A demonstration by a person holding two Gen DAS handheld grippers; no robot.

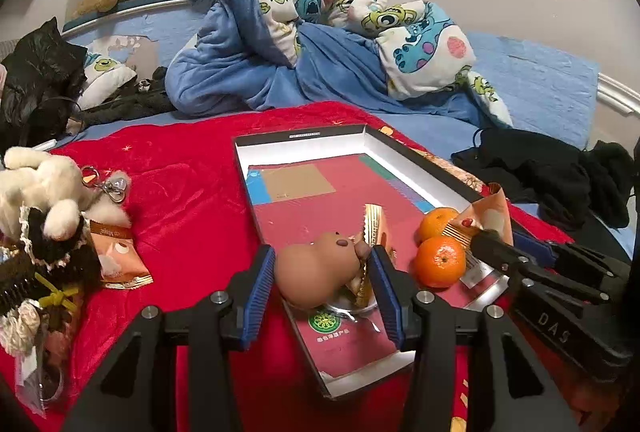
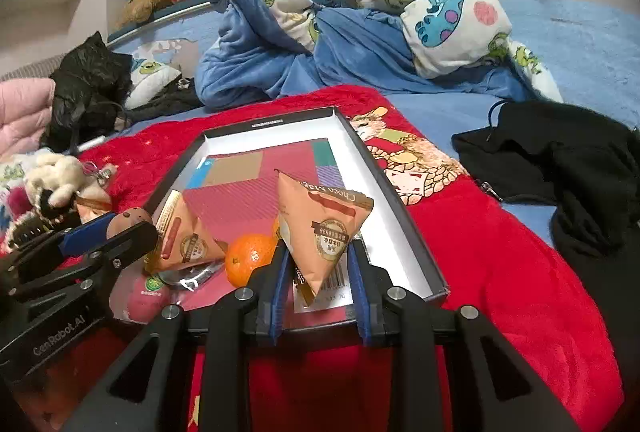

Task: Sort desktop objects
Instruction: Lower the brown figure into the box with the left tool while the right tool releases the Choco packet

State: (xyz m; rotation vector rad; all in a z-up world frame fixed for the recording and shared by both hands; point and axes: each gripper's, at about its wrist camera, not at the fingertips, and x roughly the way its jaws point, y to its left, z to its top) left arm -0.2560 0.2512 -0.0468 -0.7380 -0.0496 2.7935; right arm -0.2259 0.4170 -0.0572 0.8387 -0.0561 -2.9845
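A shallow box lid [image 1: 304, 142] [image 2: 384, 172] lies on the red cloth. My left gripper [image 1: 322, 266] is shut on a brown squishy animal toy [image 1: 316, 268] and holds it over the box's near end, also seen in the right wrist view [image 2: 130, 218]. My right gripper [image 2: 318, 264] is shut on an orange triangular snack packet [image 2: 320, 228], held above the box; it shows in the left wrist view [image 1: 490, 212]. Two tangerines [image 1: 440, 262] [image 2: 250, 258] and another snack packet [image 2: 188, 236] [image 1: 376, 228] lie in the box.
On the red cloth [image 1: 188, 192] at left lie a white plush with keyring [image 1: 44, 188], a lace-trimmed item [image 1: 44, 252] and a further orange packet [image 1: 116, 252]. A rumpled blue cartoon quilt [image 1: 320, 32] lies behind. Black clothing [image 2: 560, 172] lies at right.
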